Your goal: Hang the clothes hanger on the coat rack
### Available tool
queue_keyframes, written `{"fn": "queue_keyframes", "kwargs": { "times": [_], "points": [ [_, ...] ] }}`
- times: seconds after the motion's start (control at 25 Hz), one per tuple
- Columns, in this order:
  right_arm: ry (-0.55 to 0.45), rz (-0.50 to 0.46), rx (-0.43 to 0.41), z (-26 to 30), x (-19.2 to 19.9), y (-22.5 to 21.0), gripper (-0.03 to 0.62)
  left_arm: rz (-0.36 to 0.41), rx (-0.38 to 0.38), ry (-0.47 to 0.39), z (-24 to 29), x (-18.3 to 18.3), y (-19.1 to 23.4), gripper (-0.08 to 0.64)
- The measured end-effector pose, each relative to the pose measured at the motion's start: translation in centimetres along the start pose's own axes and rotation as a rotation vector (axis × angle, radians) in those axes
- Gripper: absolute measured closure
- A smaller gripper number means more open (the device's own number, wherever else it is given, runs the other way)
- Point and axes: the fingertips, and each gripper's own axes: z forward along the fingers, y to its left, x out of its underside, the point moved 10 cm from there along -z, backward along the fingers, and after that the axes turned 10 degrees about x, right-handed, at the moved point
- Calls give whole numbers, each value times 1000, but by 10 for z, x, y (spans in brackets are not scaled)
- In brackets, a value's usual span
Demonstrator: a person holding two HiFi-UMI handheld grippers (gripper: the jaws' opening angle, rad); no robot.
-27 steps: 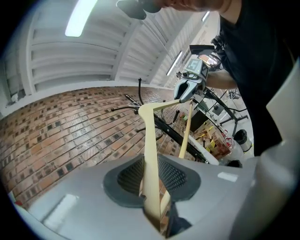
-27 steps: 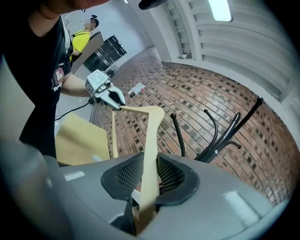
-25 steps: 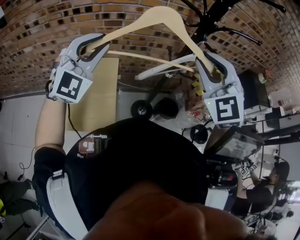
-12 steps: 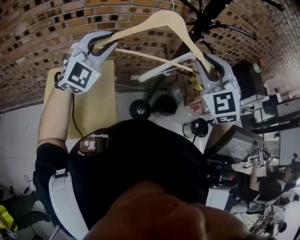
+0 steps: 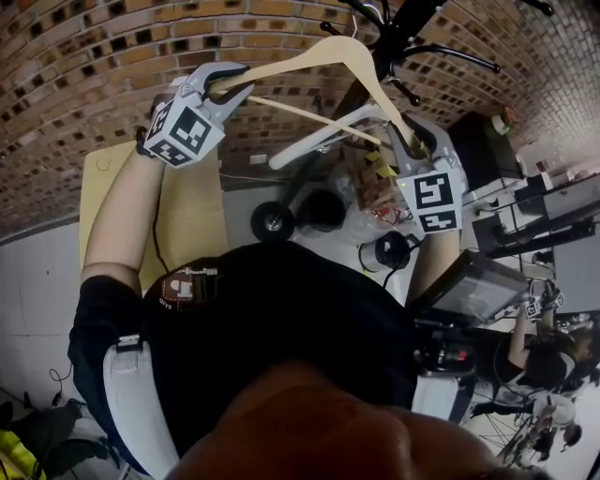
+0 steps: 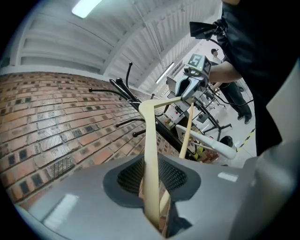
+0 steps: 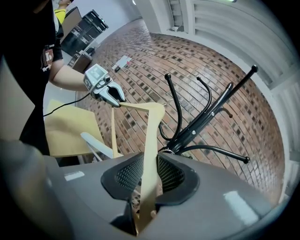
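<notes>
A pale wooden clothes hanger [image 5: 323,54] is held up by its two arm ends in front of the brick wall. My left gripper [image 5: 228,86] is shut on the hanger's left end, seen up close as a wooden arm [image 6: 150,154] between the pads. My right gripper [image 5: 412,142] is shut on the right end [image 7: 149,154]. The black coat rack [image 5: 405,21] with curved hooks stands just behind the hanger's peak, and shows as well in the gripper views [image 6: 125,90] [image 7: 202,125]. The hanger's metal hook [image 5: 370,13] sits near the rack's pole; whether they touch is unclear.
A tan board or tabletop [image 5: 187,220] lies below the left arm. A white tube [image 5: 314,142] slants under the hanger, above wheeled gear [image 5: 272,222]. A cart with equipment [image 5: 473,286] and a seated person [image 5: 536,349] are at lower right.
Both grippers have carried the hanger toward the coat rack. The left gripper has shifted right in the head view, and the hanger's peak now sits beside the rack's pole.
</notes>
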Motion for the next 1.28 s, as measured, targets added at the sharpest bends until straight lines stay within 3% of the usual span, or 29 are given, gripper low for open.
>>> {"fn": "queue_keyframes", "kwargs": {
  "times": [0.4,0.68,1.0,1.12,1.28],
  "points": [
    [134,52,-6,25,53,7,488,-16,106,46,66,21,-7,469],
    [156,89,-55,37,87,27,484,-78,143,70,89,48,-31,463],
    [38,250,-104,30,104,29,458,-262,101,4,61,61,-43,462],
    [-30,301,-128,21,108,24,439,-307,60,-7,40,66,-51,462],
    [-132,405,-134,10,116,4,450,-419,-13,-89,13,58,-60,462]
  ]
}}
